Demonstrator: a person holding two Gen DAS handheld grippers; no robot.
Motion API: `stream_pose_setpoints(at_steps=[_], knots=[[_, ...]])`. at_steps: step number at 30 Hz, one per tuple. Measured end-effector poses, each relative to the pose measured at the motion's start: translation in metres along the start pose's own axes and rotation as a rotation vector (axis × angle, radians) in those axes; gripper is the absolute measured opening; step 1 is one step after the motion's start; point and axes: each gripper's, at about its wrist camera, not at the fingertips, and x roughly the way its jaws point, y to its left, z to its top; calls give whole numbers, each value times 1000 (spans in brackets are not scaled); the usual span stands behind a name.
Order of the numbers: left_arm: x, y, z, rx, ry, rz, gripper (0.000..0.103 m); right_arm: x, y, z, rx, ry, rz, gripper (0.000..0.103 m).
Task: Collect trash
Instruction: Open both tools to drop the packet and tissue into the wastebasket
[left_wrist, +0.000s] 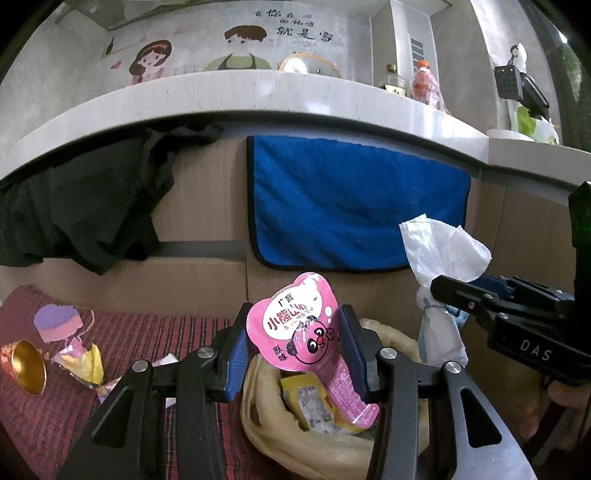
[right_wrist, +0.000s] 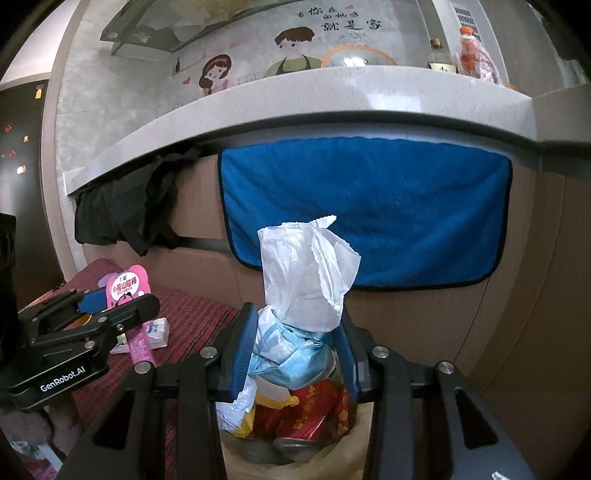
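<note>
A pink bear-shaped snack pouch (left_wrist: 288, 321) stands upright between the blue pads of my left gripper (left_wrist: 295, 343), which is shut on it. Just below it lies the open mouth of a beige trash bag (left_wrist: 266, 424), with yellow wrappers inside. My right gripper (right_wrist: 297, 332) is shut on a bundle of white crumpled tissue (right_wrist: 306, 266) and a light blue mask (right_wrist: 291, 354). That bundle hangs over the same trash bag (right_wrist: 354, 439), above a red can (right_wrist: 306, 410). Each view shows the other gripper alongside: the right gripper (left_wrist: 454, 295) and the left gripper (right_wrist: 122, 299).
A red plaid cloth (left_wrist: 55, 406) on the left carries a gold cup (left_wrist: 27, 369), purple and yellow wrappers (left_wrist: 74, 343) and a small tissue pack (right_wrist: 157, 332). Behind hang a blue towel (left_wrist: 351, 203) and a black cloth (left_wrist: 92, 203) under a stone counter edge (left_wrist: 258, 88).
</note>
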Motion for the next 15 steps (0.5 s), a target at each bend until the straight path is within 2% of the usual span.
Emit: stream_pose_setpoints(at_steps=[15], knots=[[35, 2, -15, -30, 91, -35, 46, 24, -12, -22, 48, 61, 7, 38]])
